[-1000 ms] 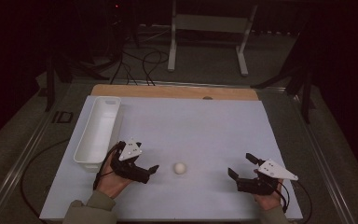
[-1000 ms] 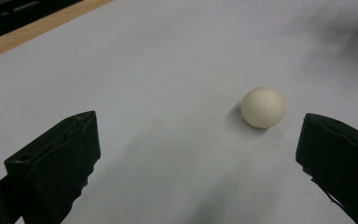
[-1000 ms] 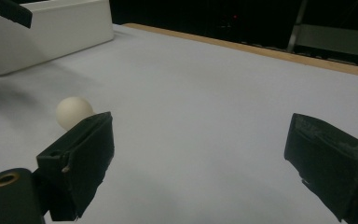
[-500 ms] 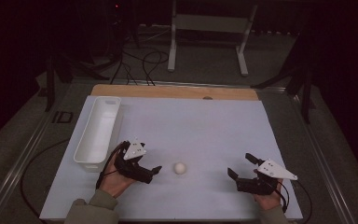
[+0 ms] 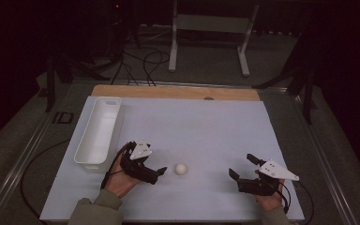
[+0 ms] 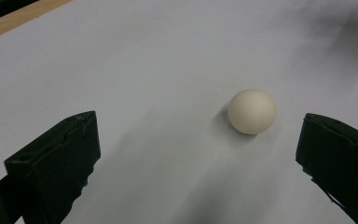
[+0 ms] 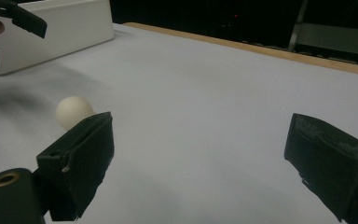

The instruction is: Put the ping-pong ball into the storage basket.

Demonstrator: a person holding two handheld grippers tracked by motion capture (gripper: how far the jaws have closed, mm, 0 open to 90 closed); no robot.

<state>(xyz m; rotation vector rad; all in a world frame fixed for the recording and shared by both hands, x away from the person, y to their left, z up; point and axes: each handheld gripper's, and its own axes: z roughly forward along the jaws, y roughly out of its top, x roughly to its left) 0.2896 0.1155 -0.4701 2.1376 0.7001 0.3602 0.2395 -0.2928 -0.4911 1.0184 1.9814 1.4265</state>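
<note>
A small white ball [image 5: 181, 168] lies on the white table sheet [image 5: 192, 126], also seen as the ball [image 6: 252, 111] and the ball [image 7: 74, 111]. My left gripper [image 5: 158, 174] sits just left of the ball, open, its jaws wide apart with the ball ahead between them, nearer the right-hand jaw in the left gripper view. My right gripper [image 5: 242, 167] rests open near the table's front right, well away from the ball, nothing between its jaws. The left gripper [image 7: 9, 32] shows far off at the top left of the right gripper view.
A long white bin [image 5: 98, 132] stands along the table's left side, also seen as the bin [image 7: 60, 28]. A wooden strip [image 5: 176, 92] borders the far edge. Beyond it, a metal stand and cables lie on the dark floor.
My left gripper has crept a little to the right, toward the ball. The ball and the right gripper have stayed put.
</note>
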